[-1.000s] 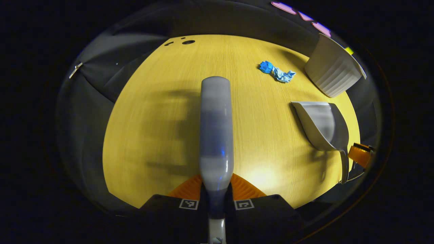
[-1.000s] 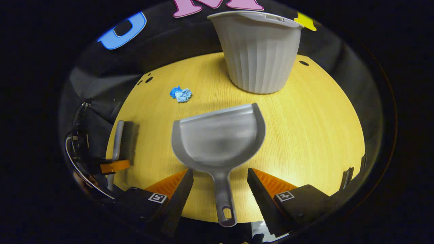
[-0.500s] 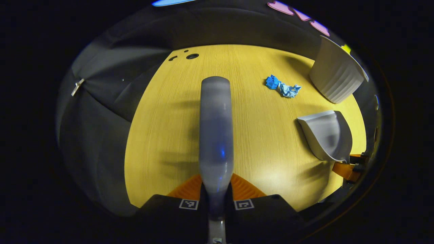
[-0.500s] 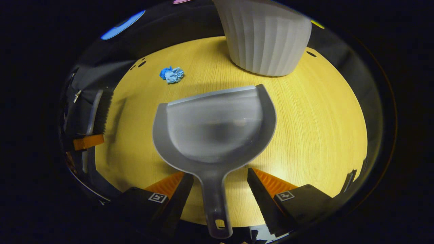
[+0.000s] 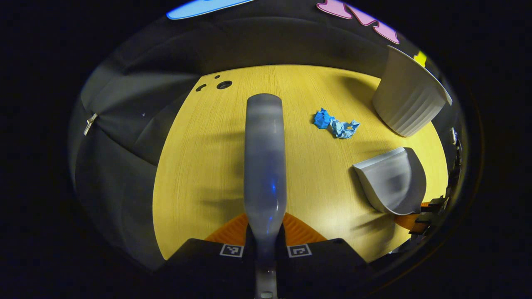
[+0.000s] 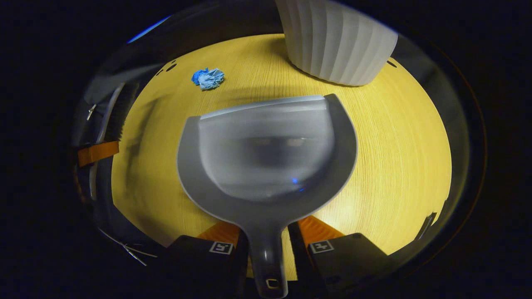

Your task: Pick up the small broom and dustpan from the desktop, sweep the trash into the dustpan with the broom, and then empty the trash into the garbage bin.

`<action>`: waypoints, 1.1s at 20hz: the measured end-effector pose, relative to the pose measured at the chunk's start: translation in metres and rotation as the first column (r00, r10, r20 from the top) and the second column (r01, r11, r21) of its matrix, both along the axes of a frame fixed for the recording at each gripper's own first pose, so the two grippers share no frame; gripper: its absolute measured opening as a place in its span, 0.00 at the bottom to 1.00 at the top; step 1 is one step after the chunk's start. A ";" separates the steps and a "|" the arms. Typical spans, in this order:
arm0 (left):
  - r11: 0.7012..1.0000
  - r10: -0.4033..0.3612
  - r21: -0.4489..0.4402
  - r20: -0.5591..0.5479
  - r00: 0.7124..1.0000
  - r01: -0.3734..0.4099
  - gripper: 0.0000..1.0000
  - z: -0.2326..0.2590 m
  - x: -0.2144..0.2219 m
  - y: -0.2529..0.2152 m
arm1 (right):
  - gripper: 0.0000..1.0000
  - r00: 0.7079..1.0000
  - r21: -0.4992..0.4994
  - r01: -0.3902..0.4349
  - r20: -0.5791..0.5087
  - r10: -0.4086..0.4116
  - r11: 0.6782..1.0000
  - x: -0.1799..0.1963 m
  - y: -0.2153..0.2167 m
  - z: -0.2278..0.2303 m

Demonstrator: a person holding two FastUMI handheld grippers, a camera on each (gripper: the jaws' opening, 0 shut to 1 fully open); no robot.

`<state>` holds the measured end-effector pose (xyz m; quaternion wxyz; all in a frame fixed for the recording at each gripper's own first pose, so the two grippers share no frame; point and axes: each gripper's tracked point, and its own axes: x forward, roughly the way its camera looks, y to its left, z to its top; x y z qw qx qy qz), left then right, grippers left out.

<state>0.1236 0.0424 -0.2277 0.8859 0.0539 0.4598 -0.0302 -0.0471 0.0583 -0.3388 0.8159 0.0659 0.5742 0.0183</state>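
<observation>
The grey small broom (image 5: 264,166) runs straight ahead from my left gripper (image 5: 264,240), which is shut on its handle. Its bristles (image 6: 120,111) show at the left of the right gripper view, held above the table. The grey dustpan (image 6: 266,153) lies flat on the table with its mouth facing away. My right gripper (image 6: 267,249) is shut on the pan's handle. In the left gripper view the dustpan (image 5: 392,180) sits at the right. The trash, a crumpled blue wad (image 5: 336,124) (image 6: 208,78), lies on the table between the broom and the bin.
A white ribbed garbage bin (image 5: 409,99) (image 6: 338,41) stands on the yellow wooden table (image 5: 208,166) just behind the dustpan. Cable holes (image 5: 223,85) mark the far left corner. Black cloth hangs behind and to the left of the table.
My right gripper slid forward along the dustpan handle and closed on it. The left gripper kept hold of the broom and shifted a little, bringing the trash lower in its view.
</observation>
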 end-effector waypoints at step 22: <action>0.882 -0.370 0.237 -0.184 0.911 0.406 0.22 -0.037 0.158 -0.035 | 0.32 0.938 0.000 -0.342 -0.060 0.342 0.940 0.006 -0.046 0.004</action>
